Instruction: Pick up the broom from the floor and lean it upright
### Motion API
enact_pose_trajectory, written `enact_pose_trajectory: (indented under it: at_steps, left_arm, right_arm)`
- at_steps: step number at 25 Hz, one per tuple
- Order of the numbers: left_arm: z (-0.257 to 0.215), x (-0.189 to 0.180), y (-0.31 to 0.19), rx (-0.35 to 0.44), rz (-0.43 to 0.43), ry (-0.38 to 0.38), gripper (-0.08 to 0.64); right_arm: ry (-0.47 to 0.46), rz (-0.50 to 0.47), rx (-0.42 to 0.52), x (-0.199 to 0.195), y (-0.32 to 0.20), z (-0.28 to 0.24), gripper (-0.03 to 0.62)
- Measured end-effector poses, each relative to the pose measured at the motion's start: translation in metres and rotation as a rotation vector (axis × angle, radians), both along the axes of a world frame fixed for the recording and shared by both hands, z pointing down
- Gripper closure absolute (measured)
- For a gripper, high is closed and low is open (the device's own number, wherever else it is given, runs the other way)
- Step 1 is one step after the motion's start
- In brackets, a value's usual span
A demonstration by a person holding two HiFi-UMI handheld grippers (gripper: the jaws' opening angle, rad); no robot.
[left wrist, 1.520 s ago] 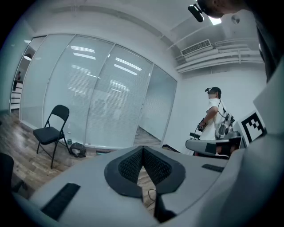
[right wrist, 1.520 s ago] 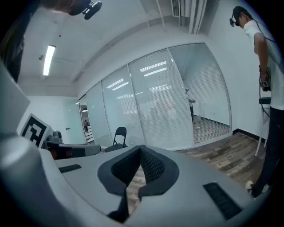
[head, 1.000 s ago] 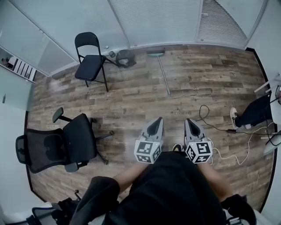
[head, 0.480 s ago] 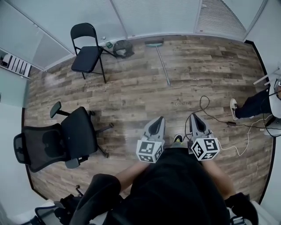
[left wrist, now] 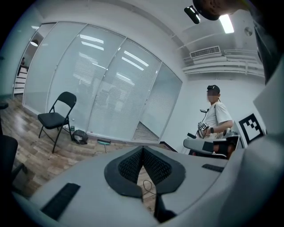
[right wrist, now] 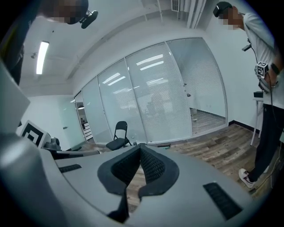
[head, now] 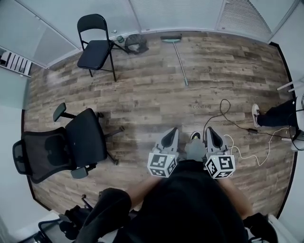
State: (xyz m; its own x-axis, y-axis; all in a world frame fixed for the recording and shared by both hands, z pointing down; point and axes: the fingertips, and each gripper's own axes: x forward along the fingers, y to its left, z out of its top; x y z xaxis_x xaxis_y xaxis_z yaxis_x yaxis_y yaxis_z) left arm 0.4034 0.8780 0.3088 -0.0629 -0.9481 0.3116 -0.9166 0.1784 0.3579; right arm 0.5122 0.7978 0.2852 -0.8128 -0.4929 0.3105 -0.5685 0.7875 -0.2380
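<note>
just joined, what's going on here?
A person holds a gripper in each hand, out in front of the body. The left gripper and right gripper are both shut and empty. The broom lies untouched on the floor by the far wall, near a folding chair. Nothing is picked up yet.

Broom flat on wood floor, teal head by glass wall, thin handle running out into rm.
</note>
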Motion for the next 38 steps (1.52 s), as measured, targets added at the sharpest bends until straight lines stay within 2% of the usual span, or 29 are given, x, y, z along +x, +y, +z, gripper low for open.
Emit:
enact_pose_trajectory:
  at_steps: [6,10,16,23,27,32,38]
  left_arm:
    - [0.002,-0.024,-0.020,-0.005,-0.021,-0.009,0.545]
    - [0.002,-0.043,-0.057,-0.003,-0.021,-0.036,0.545]
    - [-0.007,-0.079,-0.148,-0.005,-0.032,-0.068,0.545]
    - [-0.020,-0.097,-0.257,0.001,-0.024,-0.086,0.545]
    - [-0.011,-0.106,-0.304,-0.030,-0.036,-0.076,0.545]
    - [-0.012,-0.117,-0.351,-0.042,-0.079,-0.091,0.545]
    - [-0.018,-0.138,-0.386,-0.027,-0.152,-0.106,0.545]
  right_arm:
    - [-0.007,0.020,-0.021,-0.014,-0.026,0.011,0.578]
    - [-0.029,0.030,-0.012,-0.029,-0.068,0.014,0.578]
    - [-0.072,0.060,-0.021,-0.054,-0.167,0.010,0.578]
    - [-0.086,0.051,-0.019,-0.075,-0.265,0.004,0.578]
    - [-0.077,0.055,-0.038,-0.079,-0.315,0.011,0.578]
    - [-0.070,-0.002,-0.044,-0.088,-0.360,0.016,0.578]
    - [-0.068,-0.055,-0.067,-0.102,-0.391,0.032,0.578]
